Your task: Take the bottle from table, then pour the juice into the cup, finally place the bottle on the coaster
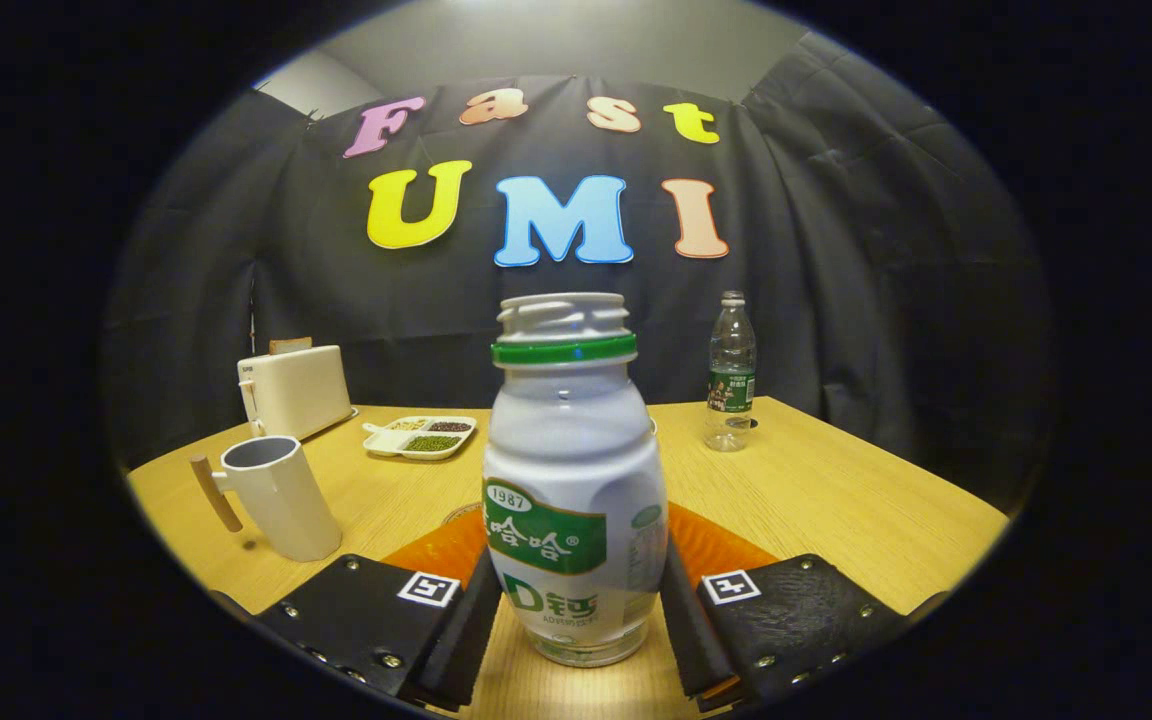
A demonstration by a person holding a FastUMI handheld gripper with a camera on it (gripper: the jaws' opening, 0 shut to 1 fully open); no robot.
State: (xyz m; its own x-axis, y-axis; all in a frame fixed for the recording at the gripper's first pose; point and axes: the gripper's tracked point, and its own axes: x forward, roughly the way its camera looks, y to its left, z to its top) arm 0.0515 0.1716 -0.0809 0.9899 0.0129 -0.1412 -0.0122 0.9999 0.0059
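The tool [576, 610] has its two fingers [471, 620] set on either side of a small white plastic bottle with a green neck ring and a green-and-white label [574, 480], both inner faces lying against the bottle's lower body, so it is clamped on the bottle. The bottle stands upright between the fingers, its cap off and its threaded white mouth open at the top. Its base appears to sit on or just above the light wooden worktop [836, 500]; whether it touches cannot be told. Directly behind the bottle, showing on both sides of it, lies a flat orange ribbed coaster [711, 545] on the worktop. To the left of the fingers and a little ahead stands a cream tapered cup with a wooden stick handle [281, 495], upright, its grey inside showing at the rim. Farther back on the left sits a cream toaster [294, 390] near the worktop's rear edge. Beside it, toward the middle, is a white divided tray holding dark, green and pale grains [421, 437]. Beyond the fingers on the right, well apart from the white bottle, stands a clear plastic water bottle with a green label [731, 375], upright.
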